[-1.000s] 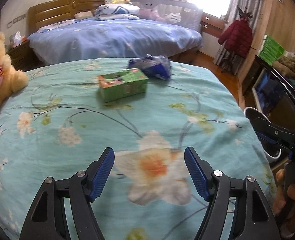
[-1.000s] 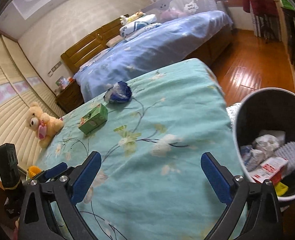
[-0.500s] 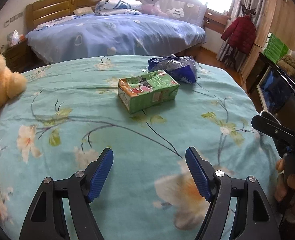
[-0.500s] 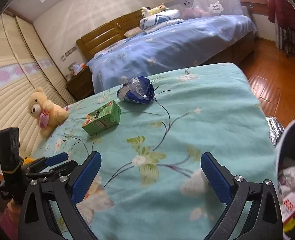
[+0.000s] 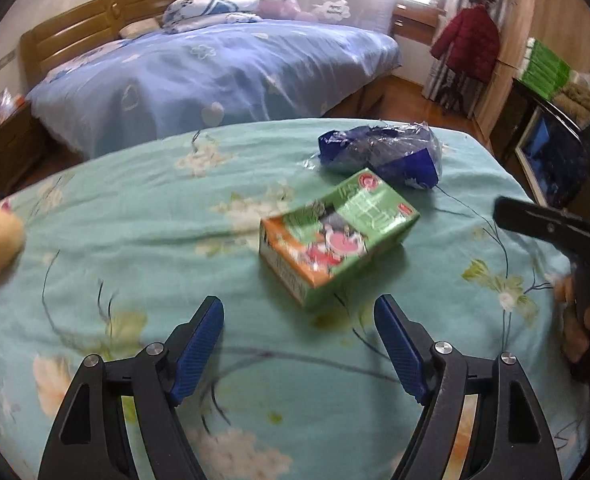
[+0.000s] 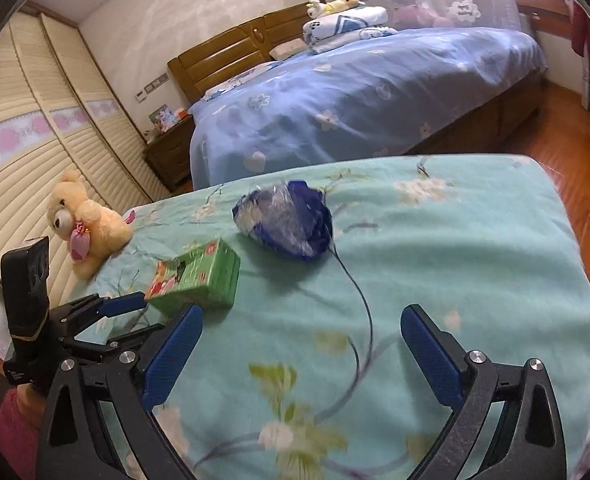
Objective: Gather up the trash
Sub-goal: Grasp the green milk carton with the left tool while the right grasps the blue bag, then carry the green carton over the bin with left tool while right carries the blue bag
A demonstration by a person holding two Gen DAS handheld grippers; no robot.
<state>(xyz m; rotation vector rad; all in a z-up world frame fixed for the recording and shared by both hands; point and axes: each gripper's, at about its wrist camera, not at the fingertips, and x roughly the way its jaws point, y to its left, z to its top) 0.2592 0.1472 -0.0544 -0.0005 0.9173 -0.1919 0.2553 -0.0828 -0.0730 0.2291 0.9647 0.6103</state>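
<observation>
The left gripper (image 5: 299,344) is hovering low over a bed (image 5: 135,240) covered in a teal flowered sheet, its blue-padded fingers (image 5: 199,344) spread wide and holding nothing. Just ahead of them, slightly toward the right finger, a green carton (image 5: 337,236) is lying on its side on the sheet, apart from the pads. Beyond the carton and almost touching its far corner, a crumpled blue wrapper (image 5: 379,154) is resting on the bed. The right gripper (image 6: 301,350) is also hanging over the sheet with its fingers (image 6: 431,354) wide apart and empty; in its view the wrapper (image 6: 285,220) is lying ahead near the middle and the carton (image 6: 197,276) is sitting close to the left finger. A cream teddy bear (image 6: 83,220) is sitting at the bed's left edge. A second bed with a blue quilt (image 6: 355,92) is standing behind.
</observation>
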